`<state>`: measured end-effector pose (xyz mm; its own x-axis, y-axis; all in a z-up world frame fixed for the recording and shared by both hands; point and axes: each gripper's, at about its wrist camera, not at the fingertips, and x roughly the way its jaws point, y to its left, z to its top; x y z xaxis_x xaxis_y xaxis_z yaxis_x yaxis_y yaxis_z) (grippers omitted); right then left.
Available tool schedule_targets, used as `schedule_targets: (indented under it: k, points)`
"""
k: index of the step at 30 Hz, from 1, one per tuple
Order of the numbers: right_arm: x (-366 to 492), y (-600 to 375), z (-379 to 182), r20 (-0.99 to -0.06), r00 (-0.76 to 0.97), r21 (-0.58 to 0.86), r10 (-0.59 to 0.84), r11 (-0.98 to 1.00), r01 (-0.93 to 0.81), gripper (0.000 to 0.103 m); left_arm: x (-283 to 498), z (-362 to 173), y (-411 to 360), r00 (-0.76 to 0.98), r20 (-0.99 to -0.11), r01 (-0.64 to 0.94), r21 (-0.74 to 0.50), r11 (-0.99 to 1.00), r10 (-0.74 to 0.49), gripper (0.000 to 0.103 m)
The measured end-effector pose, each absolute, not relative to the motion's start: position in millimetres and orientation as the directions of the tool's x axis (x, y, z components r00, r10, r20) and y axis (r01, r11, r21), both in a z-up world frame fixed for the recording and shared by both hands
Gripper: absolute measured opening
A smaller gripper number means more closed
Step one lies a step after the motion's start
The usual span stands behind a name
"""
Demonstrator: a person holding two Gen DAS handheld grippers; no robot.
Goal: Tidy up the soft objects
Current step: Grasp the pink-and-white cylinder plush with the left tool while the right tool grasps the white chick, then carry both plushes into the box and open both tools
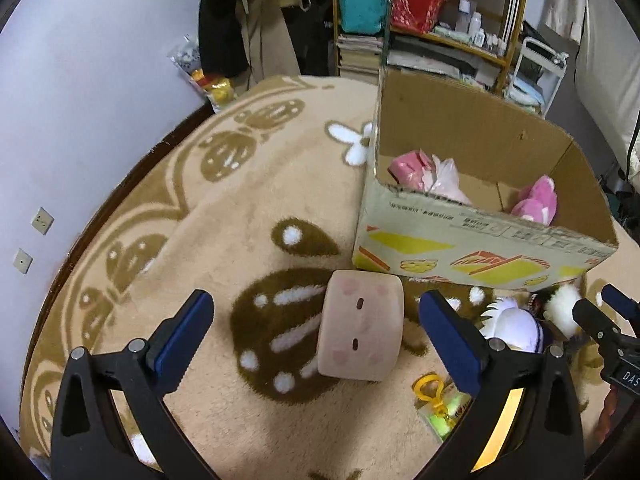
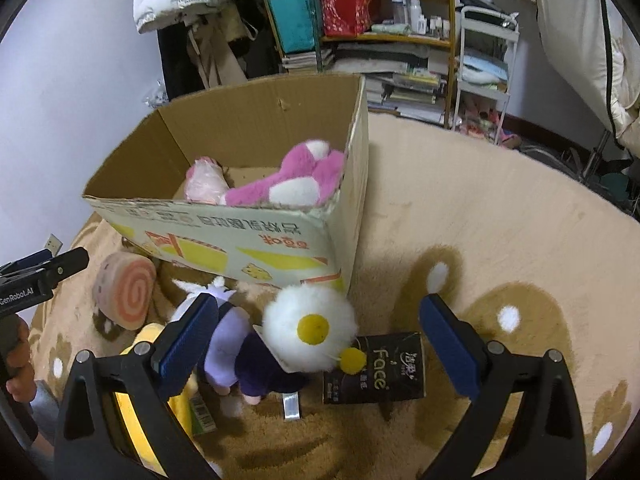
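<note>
Nearest my left tool (image 1: 316, 340) lies the square pink cushion (image 1: 360, 326), the one with a small face on it, resting on the rug (image 1: 248, 200) just in front of the cardboard box (image 1: 472, 248); the tool is spread wide and empty, one finger to each side of the cushion and neither touching it. I judge this cushion light and squashy, with a plush cover that should not slip, so I would close across its 2 flat sides near the middle, where the stuffing will give and then hold. My right tool (image 2: 316, 340) is likewise wide open and holds nothing, hovering over the fluffy white toy with the yellow centre (image 2: 310, 328), which lies against a purple plush doll (image 2: 236, 356) just in front of the box's near corner. That white toy looks feather-light and very compressible; I would pinch its round body, not the dangling yellow pompom (image 2: 352, 360), which might stretch or tear off. Beside it lies a black tissue pack marked "Face" (image 2: 374, 368), soft but slick in its wrapper. Left of the box front sits a swirl-roll cushion (image 2: 126, 294). Inside the box I already see a pink plush toy (image 2: 296, 180) and a pale pink bundle (image 2: 204, 182), so I judge there is plenty of room left.
</note>
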<state>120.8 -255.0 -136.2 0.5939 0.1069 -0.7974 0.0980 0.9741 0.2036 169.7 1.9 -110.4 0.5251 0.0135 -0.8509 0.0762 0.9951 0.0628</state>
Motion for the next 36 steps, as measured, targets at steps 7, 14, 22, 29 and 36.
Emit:
schedule_targets:
  k: [7, 14, 22, 29, 36]
  points:
    - [135, -254, -156, -0.818, 0.560, 0.225, 0.131, 0.969, 0.101, 0.103, 180, -141, -7, 0.456, -0.890, 0.119, 0.063, 0.991, 0.002, 0.101]
    - [145, -262, -172, -0.837, 0.512, 0.287, 0.192, 0.951, 0.112, 0.062, 183, -161, -11, 0.399, -0.917, 0.141, 0.050, 0.989, -0.011, 0.082]
    - [145, -254, -177, -0.846, 0.489, 0.286, 0.211, 0.955, 0.082, 0.033, 182, -172, -8, 0.356, -0.930, 0.144, -0.046, 0.988, -0.095, 0.045]
    - [132, -259, -159, -0.807, 0.540, 0.328, 0.240, 0.942, 0.071, 0.033, 167, -157, -15, 0.406, -0.912, 0.159, -0.002, 0.987, -0.067, 0.042]
    - [114, -256, -131, -0.765, 0.595, 0.334, 0.245, 0.942, 0.042, 0.033, 141, -116, -14, 0.529, -0.846, 0.166, 0.031, 0.986, -0.063, 0.042]
